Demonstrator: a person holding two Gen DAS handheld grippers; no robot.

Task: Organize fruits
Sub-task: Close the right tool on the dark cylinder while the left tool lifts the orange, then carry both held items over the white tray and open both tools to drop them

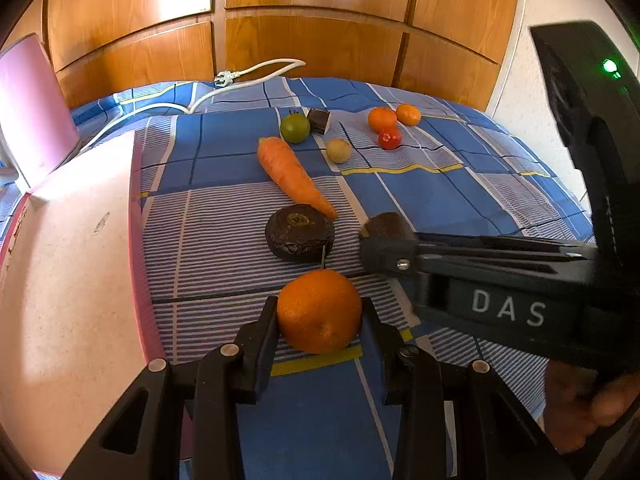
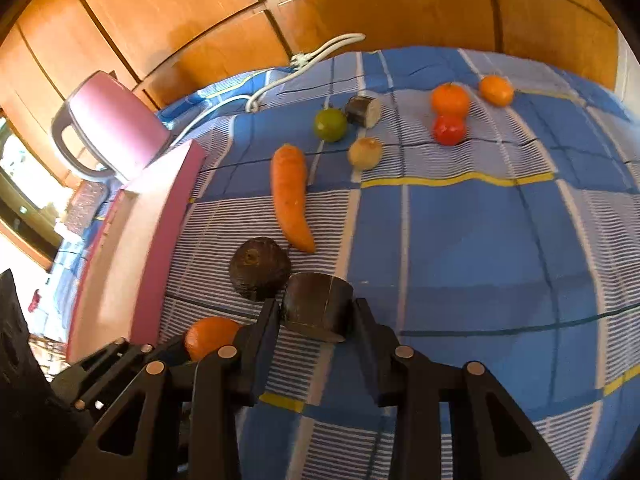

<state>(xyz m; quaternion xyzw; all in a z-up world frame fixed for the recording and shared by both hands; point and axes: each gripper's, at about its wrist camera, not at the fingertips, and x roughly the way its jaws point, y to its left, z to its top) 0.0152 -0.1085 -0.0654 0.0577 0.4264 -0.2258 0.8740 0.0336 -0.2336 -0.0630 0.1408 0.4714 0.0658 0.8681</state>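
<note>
My left gripper (image 1: 320, 312) is shut on an orange (image 1: 319, 311) just above the blue checked cloth; it also shows in the right wrist view (image 2: 210, 336). My right gripper (image 2: 316, 312) is shut on a dark brown cut piece (image 2: 318, 306), seen in the left wrist view (image 1: 386, 226) at the fingertips. A dark round beet-like item (image 1: 299, 233) lies between them, a carrot (image 1: 294, 176) behind it. Farther back lie a green fruit (image 1: 295, 128), a pale round fruit (image 1: 338, 150), a red fruit (image 1: 389, 138) and two oranges (image 1: 382, 119).
A pink open box (image 1: 72, 260) with a raised lid (image 1: 32, 112) lies at the left on the cloth. A white power cable (image 1: 240, 76) runs along the back. Another dark cut piece (image 1: 319, 120) sits by the green fruit. Wooden cupboard doors (image 1: 312, 32) stand behind.
</note>
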